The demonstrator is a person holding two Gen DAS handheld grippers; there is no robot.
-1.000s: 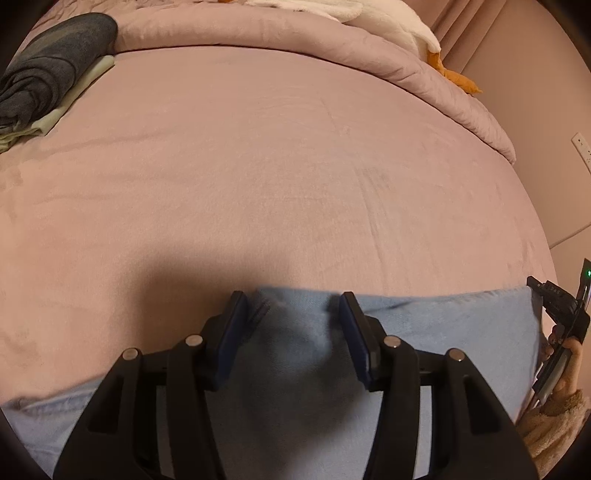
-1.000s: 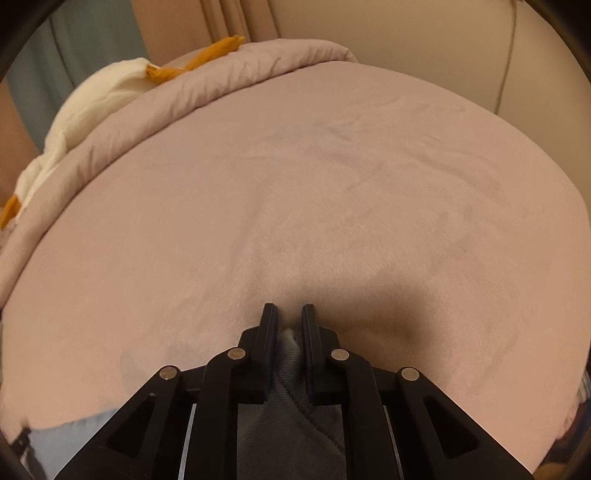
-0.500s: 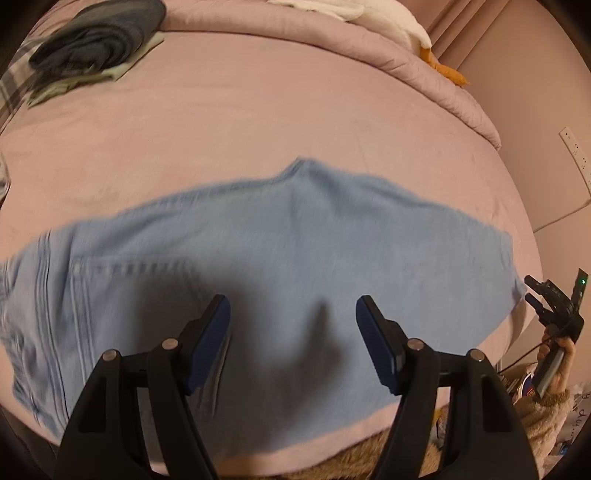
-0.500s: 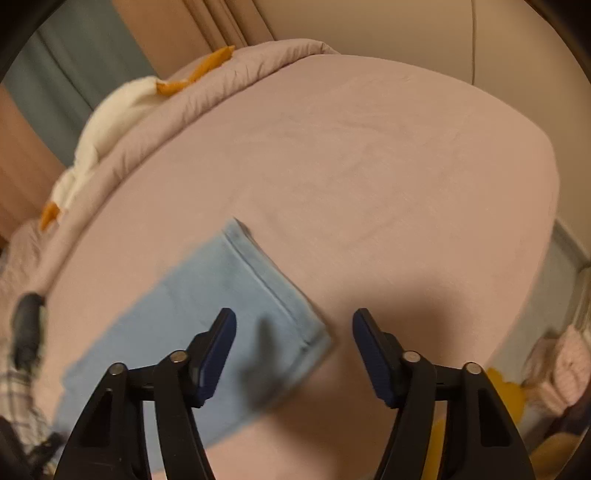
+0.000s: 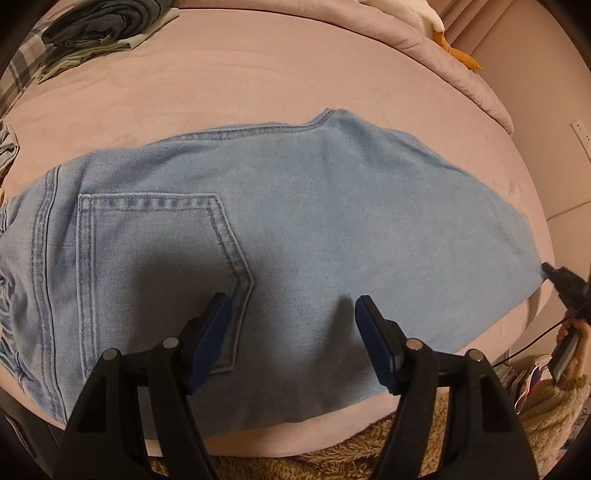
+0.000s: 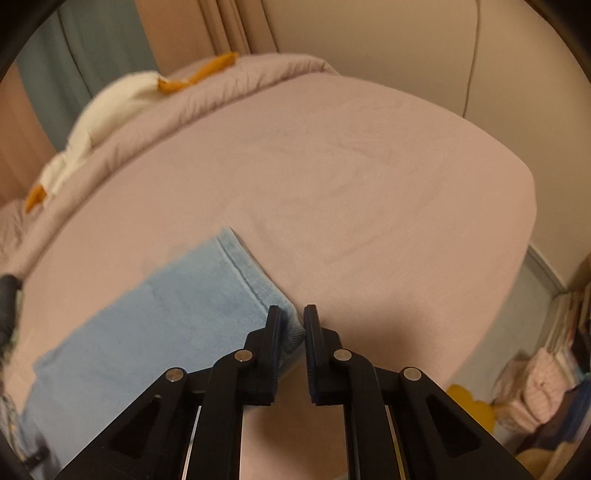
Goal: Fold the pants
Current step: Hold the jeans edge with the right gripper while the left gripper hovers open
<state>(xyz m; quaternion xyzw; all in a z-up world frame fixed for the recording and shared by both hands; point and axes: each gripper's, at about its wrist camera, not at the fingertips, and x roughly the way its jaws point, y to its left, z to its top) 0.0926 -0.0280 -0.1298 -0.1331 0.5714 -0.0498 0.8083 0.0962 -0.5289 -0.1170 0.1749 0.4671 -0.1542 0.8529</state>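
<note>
On plush pink bedspread, flat pale-blue denim pants, stitched pocket

This is a bedroom in a home. A bed with a dusty-pink sheet fills both views, and a matching quilt is bunched along its far edge. A white plush toy with orange parts lies on the quilt. A pile of folded clothes sits at one corner of the bed. Curtains hang behind, next to a plain beige wall with a thin cable running down it; a wall socket shows in the left wrist view. A shaggy tan rug lies below the bed's near edge, and stacked books stand at the floor by the bedside.
</note>
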